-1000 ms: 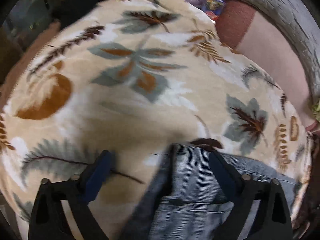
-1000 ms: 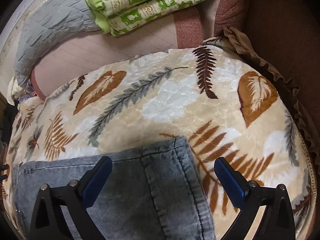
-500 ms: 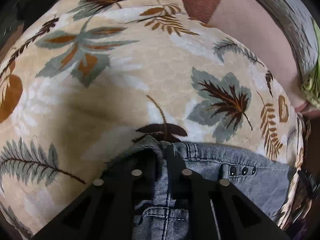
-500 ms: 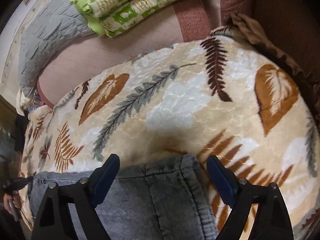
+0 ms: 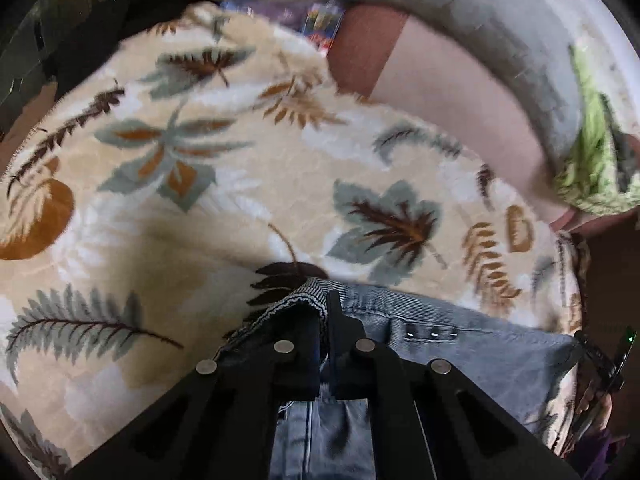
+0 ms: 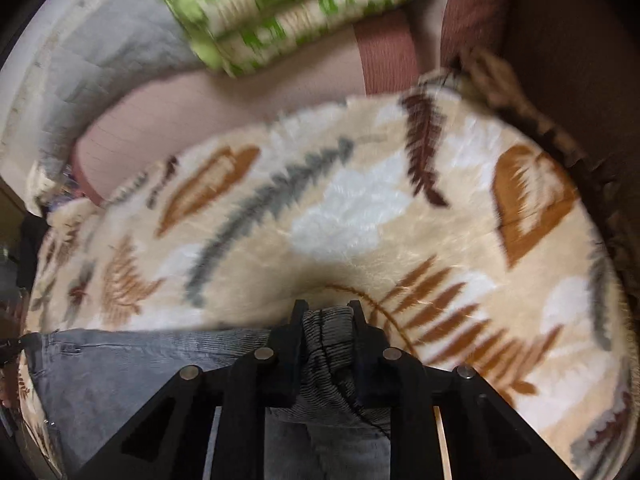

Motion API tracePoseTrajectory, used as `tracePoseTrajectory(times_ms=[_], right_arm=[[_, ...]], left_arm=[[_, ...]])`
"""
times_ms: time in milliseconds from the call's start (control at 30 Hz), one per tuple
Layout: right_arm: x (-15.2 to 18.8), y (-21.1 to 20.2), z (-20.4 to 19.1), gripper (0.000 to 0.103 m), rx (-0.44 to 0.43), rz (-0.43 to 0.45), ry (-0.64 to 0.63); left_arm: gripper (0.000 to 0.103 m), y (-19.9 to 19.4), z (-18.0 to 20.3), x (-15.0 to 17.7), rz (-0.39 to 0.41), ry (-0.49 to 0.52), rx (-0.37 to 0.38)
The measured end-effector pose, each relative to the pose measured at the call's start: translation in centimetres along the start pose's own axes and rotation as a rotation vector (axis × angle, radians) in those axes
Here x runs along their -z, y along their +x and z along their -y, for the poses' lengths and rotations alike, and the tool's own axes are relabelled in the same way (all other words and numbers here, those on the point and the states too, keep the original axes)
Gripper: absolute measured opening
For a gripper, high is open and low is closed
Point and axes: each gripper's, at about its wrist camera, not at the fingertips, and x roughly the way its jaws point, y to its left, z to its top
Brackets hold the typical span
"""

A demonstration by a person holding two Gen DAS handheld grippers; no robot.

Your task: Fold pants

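On the leaf-print blanket [image 5: 248, 208], my left fingers [image 5: 325, 312] pinch the pants [image 5: 480, 344] waistband while my right fingers [image 6: 326, 316] are closing on the hem: soft, floppy denim.

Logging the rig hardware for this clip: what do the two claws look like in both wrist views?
Both look alike. The left claw and right claw each have matte black angular fingers on black linkage arms with triangular cut-outs, joined by round silver rivets. A sliver of dark blue pad shows inside the left one. No cables or markings show, and no sleeve is visible.
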Motion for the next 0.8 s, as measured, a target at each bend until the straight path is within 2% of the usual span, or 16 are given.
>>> tracePoseTrajectory(times_ms=[133,233,433,567,667,733,800], right_arm=[[1.9,-6.0,-0.1,0.020,-0.013,0.082,-0.019],[4.3,-9.2,0.9,0.020,-0.021,0.101,-0.016],[11.9,-14.5,4.0,0.020,-0.038,0.089,0.000],[17.1,-15.7,5.8,0.020,-0.045,0.026,0.005],[21.2,-14.8,7.2,0.021,-0.069,-0.082,0.014],[23.1,-13.6,8.2,0.026,-0.081,-0.182,0.043],[24.2,-13.0,9.3,0.035,-0.073,-0.246,0.065]], left_arm=[[0.002,-5.2,-0.3,1.7,0.092,0.016,0.053],[0.002,-8.6,-0.7,4.2,0.140,0.029,0.079],[0.002,-14.8,-3.0,13.1,0.190,0.066,0.103],[0.002,-15.6,-6.3,19.7,0.148,0.061,0.079],[0.003,-14.4,-7.7,23.3,0.080,0.058,0.043],[0.003,-13.0,-8.4,25.2,0.023,0.041,0.011],[0.003,-12.6,-8.7,26.4,0.017,0.041,-0.039]])
